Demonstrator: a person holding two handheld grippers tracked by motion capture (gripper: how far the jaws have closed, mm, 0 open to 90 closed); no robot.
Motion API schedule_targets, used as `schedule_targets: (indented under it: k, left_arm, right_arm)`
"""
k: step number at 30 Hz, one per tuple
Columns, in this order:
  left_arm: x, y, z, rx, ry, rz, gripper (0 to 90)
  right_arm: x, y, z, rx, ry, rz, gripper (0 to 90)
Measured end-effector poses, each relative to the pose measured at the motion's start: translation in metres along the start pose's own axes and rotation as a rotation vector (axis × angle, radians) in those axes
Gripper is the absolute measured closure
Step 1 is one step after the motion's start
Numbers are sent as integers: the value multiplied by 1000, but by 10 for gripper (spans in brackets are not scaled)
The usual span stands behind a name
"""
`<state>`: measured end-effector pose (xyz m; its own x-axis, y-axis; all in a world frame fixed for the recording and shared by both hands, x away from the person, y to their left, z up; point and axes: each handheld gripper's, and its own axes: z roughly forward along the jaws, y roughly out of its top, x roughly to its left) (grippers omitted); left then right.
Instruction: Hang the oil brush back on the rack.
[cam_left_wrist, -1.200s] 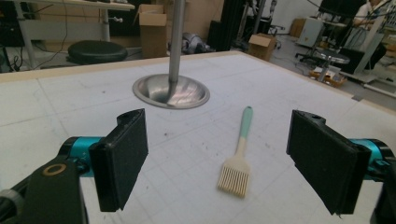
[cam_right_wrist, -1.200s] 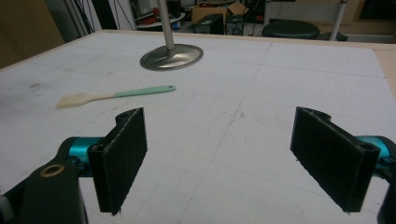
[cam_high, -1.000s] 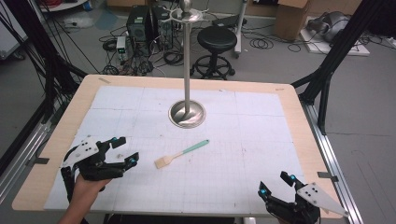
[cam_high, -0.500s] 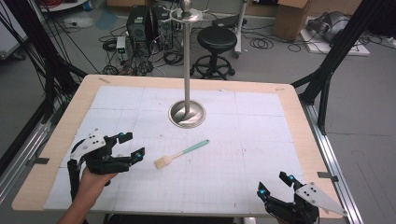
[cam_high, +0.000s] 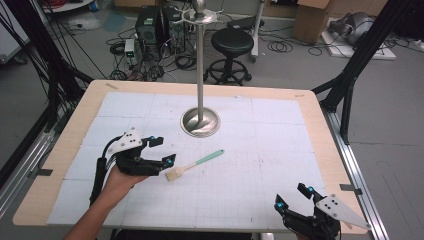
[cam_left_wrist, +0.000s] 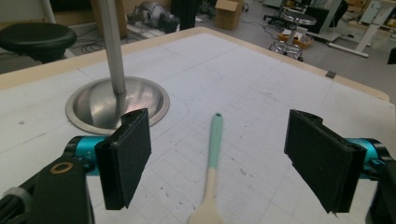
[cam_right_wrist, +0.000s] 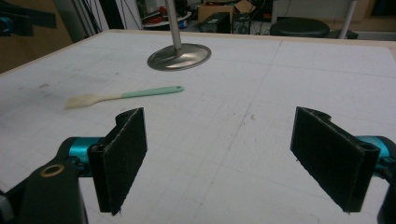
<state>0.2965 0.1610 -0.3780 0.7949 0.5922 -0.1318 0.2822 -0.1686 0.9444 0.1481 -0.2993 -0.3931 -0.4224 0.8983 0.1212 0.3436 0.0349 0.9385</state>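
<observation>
A small spatula (cam_high: 194, 164) with a teal handle and a cream head lies flat on the white gridded mat, just in front of a metal stand (cam_high: 200, 122) with a round base and a tall pole. My left gripper (cam_high: 164, 151) is open, its tips just left of the spatula's head and apart from it. In the left gripper view the spatula (cam_left_wrist: 215, 135) lies between the spread jaws of the left gripper (cam_left_wrist: 224, 161), handle pointing away. My right gripper (cam_high: 292, 197) is open and empty at the table's front right edge; from the right gripper (cam_right_wrist: 224, 158) the spatula (cam_right_wrist: 123, 95) lies far off to the left.
The mat covers a wooden table (cam_high: 320, 125) with a bare rim. The stand's base (cam_left_wrist: 116, 100) sits close ahead of the left gripper, left of the spatula handle. A stool (cam_high: 232, 42), cables and boxes stand on the floor beyond the far edge.
My left gripper has moved right and slightly forward, closing in on the spatula's head. The right gripper and the spatula have stayed put.
</observation>
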Motion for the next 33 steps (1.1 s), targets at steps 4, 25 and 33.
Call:
schedule_targets:
  k: [4, 25, 33]
  left_arm:
    - [1, -3, 16, 66, -17, 16, 282]
    - [2, -24, 85, 338, -80, 70, 475]
    - [2, -29, 97, 395, -67, 82, 537]
  right_arm:
    - [1, 0, 2, 7, 7, -7, 175]
    - [-2, -1, 1, 15, 19, -9, 175]
    - [-3, -1, 0, 11, 20, -4, 176]
